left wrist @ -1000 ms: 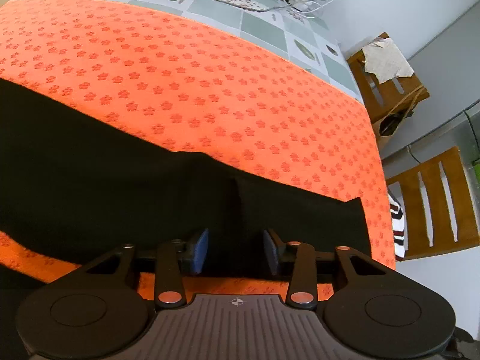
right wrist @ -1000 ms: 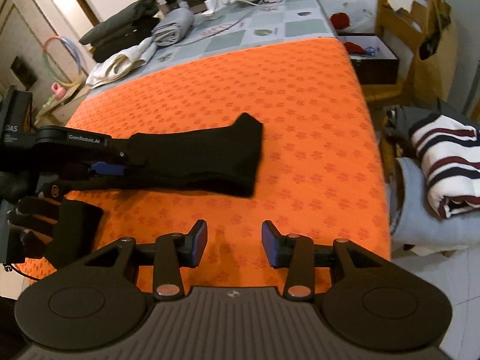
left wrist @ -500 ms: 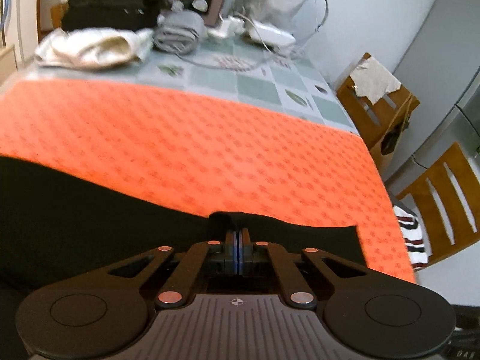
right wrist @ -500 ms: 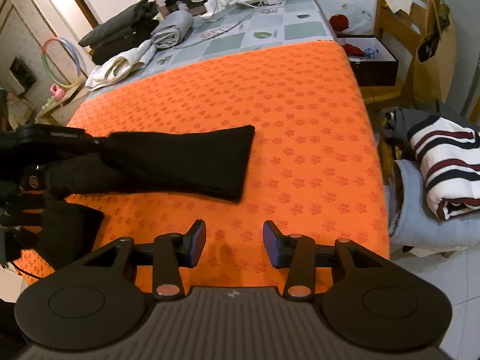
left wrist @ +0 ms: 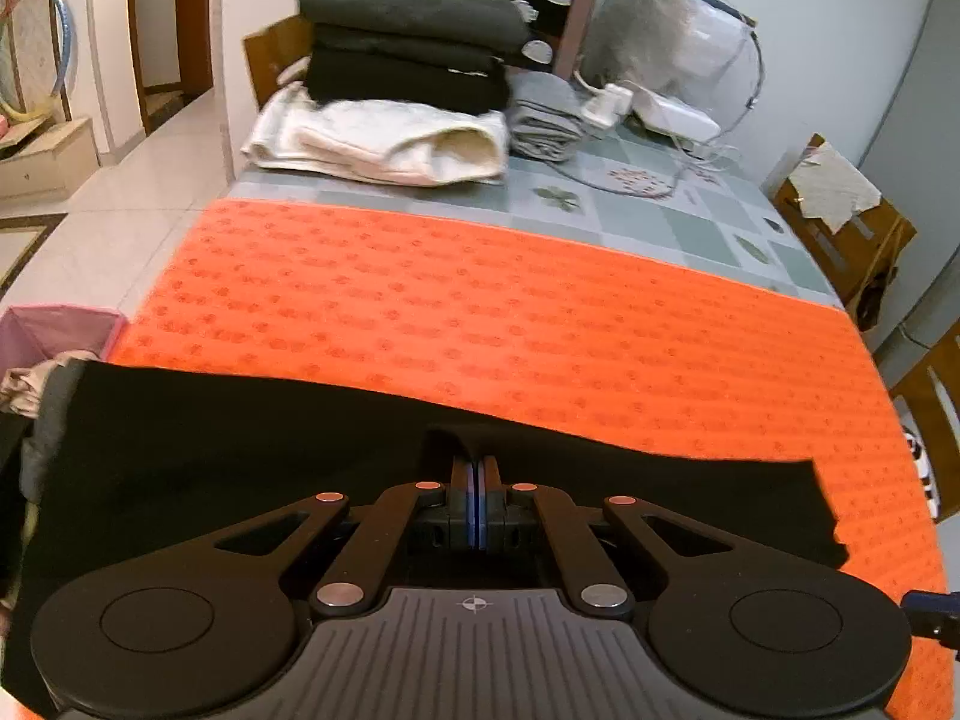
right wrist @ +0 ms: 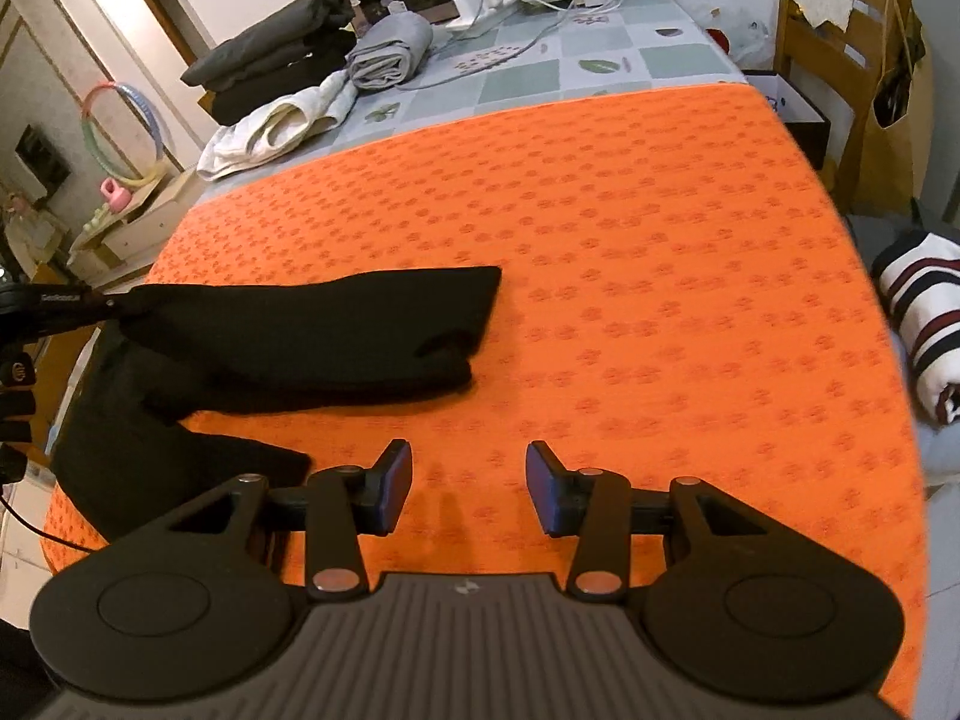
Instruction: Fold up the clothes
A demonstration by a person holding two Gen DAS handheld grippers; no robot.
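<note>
So the long black knit garment [right wrist: 336, 330] lies on the orange patterned table mat [right wrist: 600, 228], only partly folded; left gripper [left wrist: 477, 501] is clamped on its edge, right gripper [right wrist: 468, 489] has fingers apart w/ nothing between. Several folded clothes [left wrist: 408, 54] already wait at the back; most folding of this one is still left, I think.

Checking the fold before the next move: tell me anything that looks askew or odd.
The black garment lies crooked on the orange mat, one end drooping past the mat's edge, its other end bunched. The left gripper pinches its edge.
</note>
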